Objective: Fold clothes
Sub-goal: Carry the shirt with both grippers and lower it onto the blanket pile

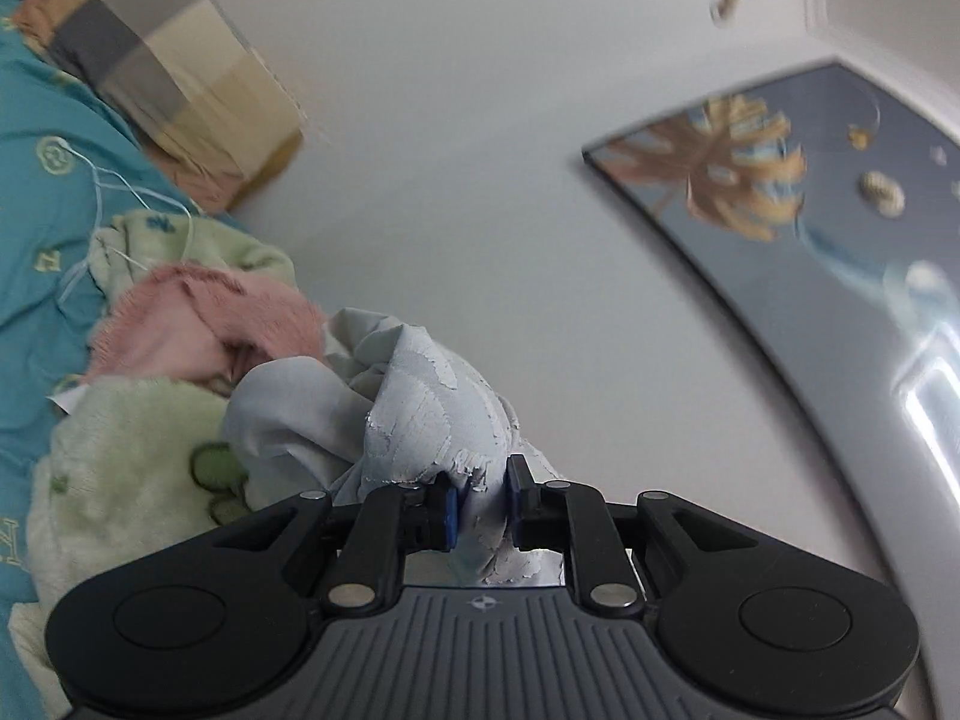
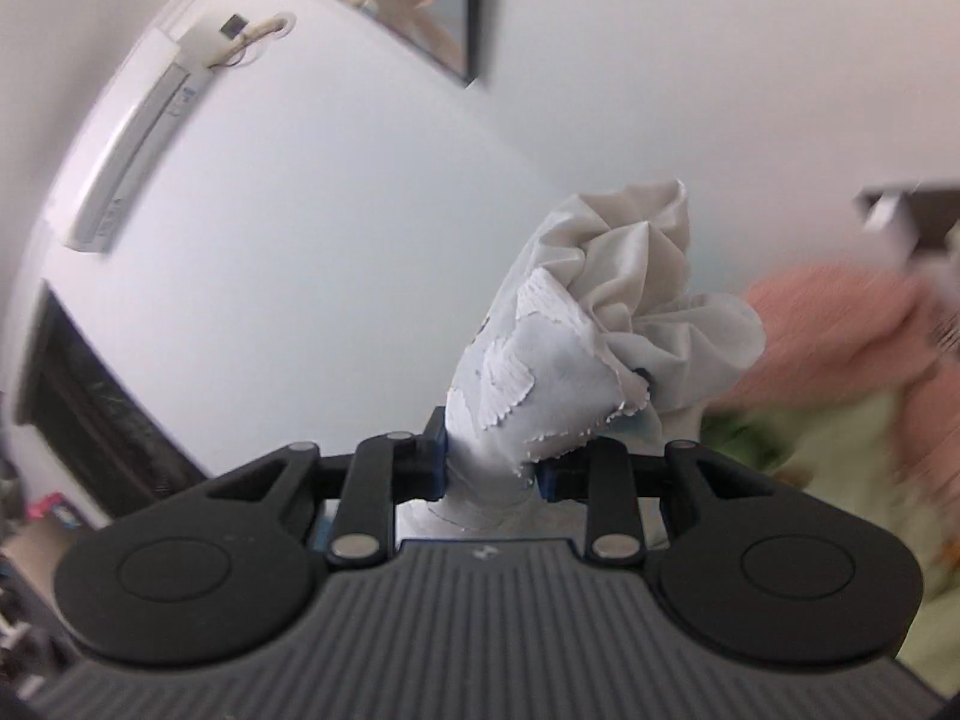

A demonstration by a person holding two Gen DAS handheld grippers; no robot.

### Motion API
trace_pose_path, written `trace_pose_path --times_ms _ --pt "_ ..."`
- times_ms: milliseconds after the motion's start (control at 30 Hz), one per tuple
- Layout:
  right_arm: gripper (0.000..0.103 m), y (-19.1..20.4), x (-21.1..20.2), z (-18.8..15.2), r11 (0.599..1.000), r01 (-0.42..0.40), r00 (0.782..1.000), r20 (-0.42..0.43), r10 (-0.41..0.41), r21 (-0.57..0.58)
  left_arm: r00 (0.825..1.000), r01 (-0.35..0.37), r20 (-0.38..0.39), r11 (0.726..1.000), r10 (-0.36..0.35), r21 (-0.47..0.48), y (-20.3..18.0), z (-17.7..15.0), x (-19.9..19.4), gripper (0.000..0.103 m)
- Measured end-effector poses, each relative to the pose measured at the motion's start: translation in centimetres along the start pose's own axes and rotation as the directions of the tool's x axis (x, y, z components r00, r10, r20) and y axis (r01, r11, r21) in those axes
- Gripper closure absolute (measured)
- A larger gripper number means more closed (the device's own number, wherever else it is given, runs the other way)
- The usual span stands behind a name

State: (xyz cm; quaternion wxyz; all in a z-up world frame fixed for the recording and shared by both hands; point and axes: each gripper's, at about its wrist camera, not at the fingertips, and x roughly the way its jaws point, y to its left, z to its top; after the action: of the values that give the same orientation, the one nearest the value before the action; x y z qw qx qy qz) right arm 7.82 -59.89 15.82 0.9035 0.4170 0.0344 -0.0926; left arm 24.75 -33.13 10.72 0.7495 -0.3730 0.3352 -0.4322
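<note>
My left gripper point(image 1: 482, 495) is shut on a bunched corner of a pale grey-white garment point(image 1: 420, 396) with a cracked, peeling white print. The cloth bulges up out of the blue pads and hangs toward the pile on the left. My right gripper point(image 2: 491, 459) is shut on another crumpled part of the same pale garment point(image 2: 600, 312), which stands up above the fingers in a wad. Both grippers are raised and point roughly level at a white wall. The rest of the garment is hidden below both views.
A bed with a teal cover point(image 1: 42, 192) holds a pink fleece item point(image 1: 204, 318), light green plush clothes point(image 1: 126, 468) and a checked pillow point(image 1: 168, 60). A framed picture point(image 1: 810, 192) hangs on the wall. An air conditioner point(image 2: 138, 120) and dark window point(image 2: 78, 396) sit at the right view's left.
</note>
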Motion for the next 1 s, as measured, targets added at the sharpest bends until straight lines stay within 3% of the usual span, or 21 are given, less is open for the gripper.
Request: trace_pose_path --times_ms 67,167,233,300,367,533,600,700,733,767,800,833,900,1000 --pt "0.072 -2.6 -0.6 -0.3 0.997 0.074 0.997 -0.027 -0.074 -0.015 0.997 -0.04 -0.063 0.997 0.045 0.066 1.2 -2.8 2.1 0.085" --pt "0.072 -7.2 -1.3 -2.2 0.983 0.184 0.976 -0.115 -0.183 -0.002 0.973 -0.12 -0.173 0.973 0.155 0.195 4.3 -7.6 3.0 0.085" --pt "0.072 -9.5 -1.6 -4.7 0.968 0.251 0.946 -0.211 -0.247 -0.008 0.952 -0.153 -0.224 0.957 0.21 0.246 6.7 -10.3 2.2 0.086" --pt "0.073 -11.7 -1.8 -7.2 0.949 0.315 0.902 -0.305 -0.307 -0.021 0.937 -0.172 -0.244 0.938 0.25 0.301 8.3 -12.3 1.5 0.085" --pt "0.073 -12.7 -2.0 -9.2 0.944 0.327 0.887 -0.328 -0.324 -0.047 0.931 -0.187 -0.243 0.927 0.273 0.326 9.1 -13.2 1.1 0.084" --pt "0.072 -12.8 -1.5 -9.3 0.941 0.335 0.892 -0.31 -0.33 -0.04 0.924 -0.219 -0.203 0.884 0.323 0.413 8.2 -13.8 0.1 0.075" --pt "0.072 -13.1 -1.6 -9.1 0.938 0.345 0.888 -0.316 -0.334 -0.02 0.915 -0.233 -0.191 0.853 0.354 0.467 7.1 -13.4 -0.1 0.057" --pt "0.067 -11.4 -3.5 -9.1 0.921 0.382 0.866 -0.32 -0.385 -0.075 0.913 -0.243 -0.153 0.803 0.379 0.544 3.8 -13.3 -2.8 0.033" --pt "0.062 -10.4 -4.7 -9.2 0.912 0.394 0.858 -0.312 -0.409 -0.113 0.912 -0.245 -0.139 0.786 0.385 0.568 2.7 -13.3 -3.8 0.028" --pt "0.05 -9.4 -5.5 -9.4 0.906 0.395 0.857 -0.295 -0.423 -0.152 0.916 -0.244 -0.121 0.771 0.382 0.589 1.6 -13.6 -5.1 0.019" --pt "0.043 -8.5 -6.4 -9.4 0.905 0.387 0.863 -0.275 -0.423 -0.175 0.92 -0.245 -0.102 0.758 0.379 0.604 0.7 -13.7 -6.3 0.016" --pt "0.03 -7.5 -7.4 -9.3 0.904 0.379 0.87 -0.255 -0.421 -0.198 0.923 -0.246 -0.085 0.746 0.375 0.62 -0.3 -13.9 -7.5 0.014" --pt "0.021 -5.6 -9.4 -9.1 0.902 0.364 0.886 -0.213 -0.413 -0.233 0.931 -0.23 -0.069 0.721 0.359 0.654 -2.4 -14.4 -9.7 0.005" --pt "0.022 -2.5 -12.3 -8.8 0.894 0.342 0.904 -0.16 -0.398 -0.29 0.938 -0.233 -0.024 0.681 0.345 0.694 -5.2 -15.4 -13.3 0.0"
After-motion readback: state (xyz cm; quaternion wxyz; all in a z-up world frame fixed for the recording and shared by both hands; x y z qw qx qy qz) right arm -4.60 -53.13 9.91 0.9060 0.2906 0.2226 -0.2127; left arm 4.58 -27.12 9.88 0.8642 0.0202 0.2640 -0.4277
